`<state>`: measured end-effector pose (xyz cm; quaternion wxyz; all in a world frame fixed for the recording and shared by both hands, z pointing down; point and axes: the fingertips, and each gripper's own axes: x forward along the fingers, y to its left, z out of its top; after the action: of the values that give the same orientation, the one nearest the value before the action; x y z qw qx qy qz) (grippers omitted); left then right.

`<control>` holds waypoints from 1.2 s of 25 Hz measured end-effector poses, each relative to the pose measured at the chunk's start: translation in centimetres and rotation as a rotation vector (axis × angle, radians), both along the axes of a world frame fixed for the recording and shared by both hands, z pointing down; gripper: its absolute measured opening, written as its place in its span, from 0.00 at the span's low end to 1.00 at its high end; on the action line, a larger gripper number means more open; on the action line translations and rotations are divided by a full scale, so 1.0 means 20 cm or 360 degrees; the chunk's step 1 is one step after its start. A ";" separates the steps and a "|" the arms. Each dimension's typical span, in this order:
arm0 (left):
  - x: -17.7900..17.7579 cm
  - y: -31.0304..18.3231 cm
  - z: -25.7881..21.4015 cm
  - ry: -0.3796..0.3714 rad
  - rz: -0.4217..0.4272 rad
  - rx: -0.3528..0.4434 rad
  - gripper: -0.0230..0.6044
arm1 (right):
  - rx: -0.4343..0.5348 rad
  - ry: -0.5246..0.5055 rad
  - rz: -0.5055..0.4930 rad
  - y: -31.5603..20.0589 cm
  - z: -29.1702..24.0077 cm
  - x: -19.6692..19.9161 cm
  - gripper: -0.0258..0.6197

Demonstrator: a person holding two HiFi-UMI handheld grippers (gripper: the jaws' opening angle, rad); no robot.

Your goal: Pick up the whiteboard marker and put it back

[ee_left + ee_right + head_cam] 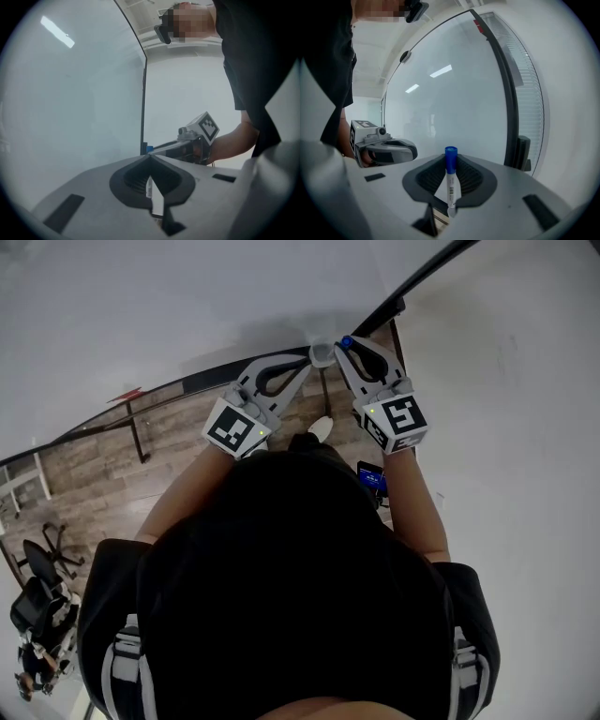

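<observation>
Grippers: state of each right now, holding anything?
Left gripper: closed, tips together, nothing clearly held.
Right gripper: closed on the whiteboard marker, which has a blue cap.

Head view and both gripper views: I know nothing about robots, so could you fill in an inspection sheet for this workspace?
Surface: glossy pale board with a dark frame; no table seen.
Job's things: marker, upright, blue cap on top.
Clutter: nothing seen.
Grippers: right gripper is clamped on the marker. The left gripper has its jaws together at the tips; a pale sliver behind them cannot be identified.
Cables: nothing seen.
Surroundings: wooden floor below and an office chair off to the person's left.
</observation>
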<state>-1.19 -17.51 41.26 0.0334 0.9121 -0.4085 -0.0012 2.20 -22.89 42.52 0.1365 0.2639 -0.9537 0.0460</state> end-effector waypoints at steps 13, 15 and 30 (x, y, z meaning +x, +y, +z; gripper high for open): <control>-0.05 -0.13 0.07 0.0019 -0.0190 -0.0030 0.04 | -0.0113 0.0196 -0.0222 -0.14 0.34 -0.10 0.14; -0.07 -0.15 0.07 0.0022 -0.0209 -0.0030 0.04 | -0.0129 0.0222 -0.0242 -0.14 0.39 -0.11 0.14; -0.10 -0.17 0.08 0.0015 -0.0303 -0.0052 0.04 | -0.0210 0.0551 -0.0384 -0.14 0.73 -0.17 0.14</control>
<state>-3.18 -20.99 42.88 0.0499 0.8685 -0.4931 -0.0021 -1.15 -25.76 57.19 0.3196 0.1425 -0.9357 0.0457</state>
